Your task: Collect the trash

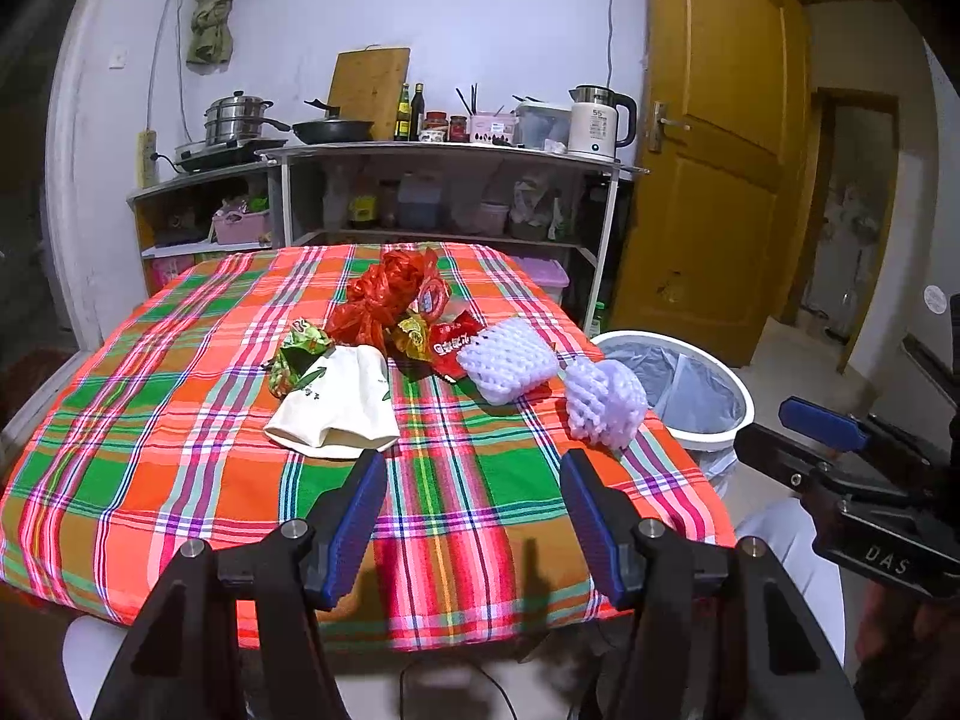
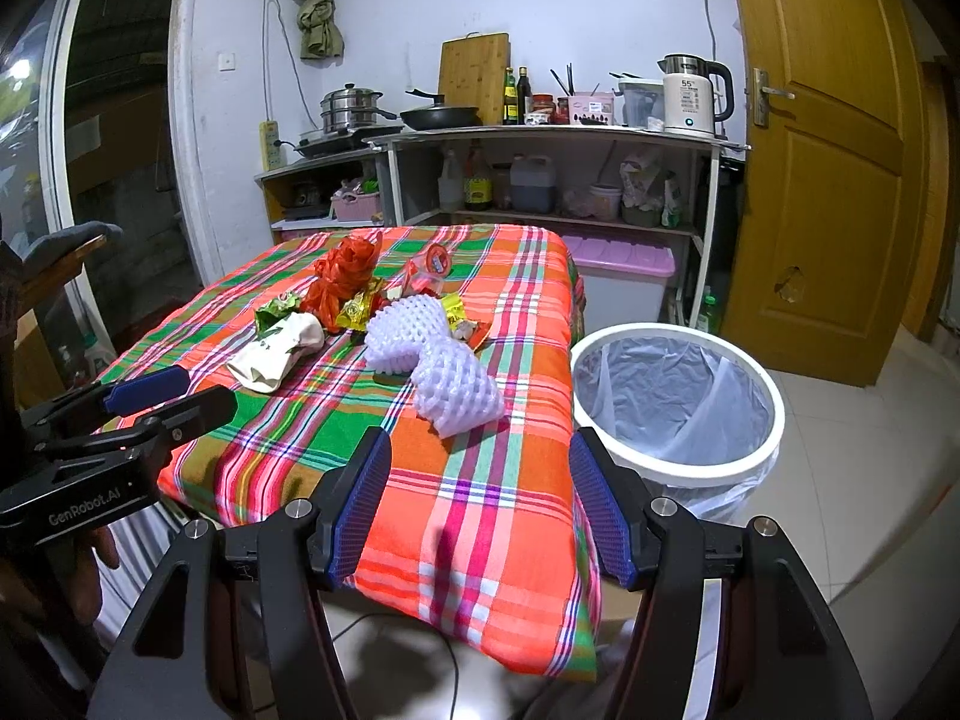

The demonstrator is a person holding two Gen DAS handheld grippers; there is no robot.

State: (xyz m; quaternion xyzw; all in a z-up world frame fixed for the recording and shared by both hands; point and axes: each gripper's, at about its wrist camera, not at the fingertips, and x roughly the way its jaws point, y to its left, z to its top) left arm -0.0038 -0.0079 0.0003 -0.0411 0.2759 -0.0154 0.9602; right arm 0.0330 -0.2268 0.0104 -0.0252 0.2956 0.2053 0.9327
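Trash lies on the plaid-covered table (image 1: 180,450): a cream paper bag (image 1: 336,408), a green wrapper (image 1: 300,354), a red plastic net bag (image 1: 384,294), red and yellow snack wrappers (image 1: 444,339) and two white foam fruit nets (image 1: 507,360) (image 1: 606,402). A white bin (image 1: 714,426) with a clear liner stands by the table's right edge. My left gripper (image 1: 474,468) is open and empty above the near table edge. My right gripper (image 2: 480,450) is open and empty near the table's right corner, just short of the closer foam net (image 2: 456,390). The bin also shows in the right wrist view (image 2: 774,420).
Behind the table stands a shelf counter (image 1: 444,150) with pots, a pan, bottles and a kettle (image 1: 600,120). A pink-lidded storage box (image 2: 624,264) sits under it. A wooden door (image 1: 714,150) is at the right. Tiled floor (image 2: 870,510) surrounds the bin.
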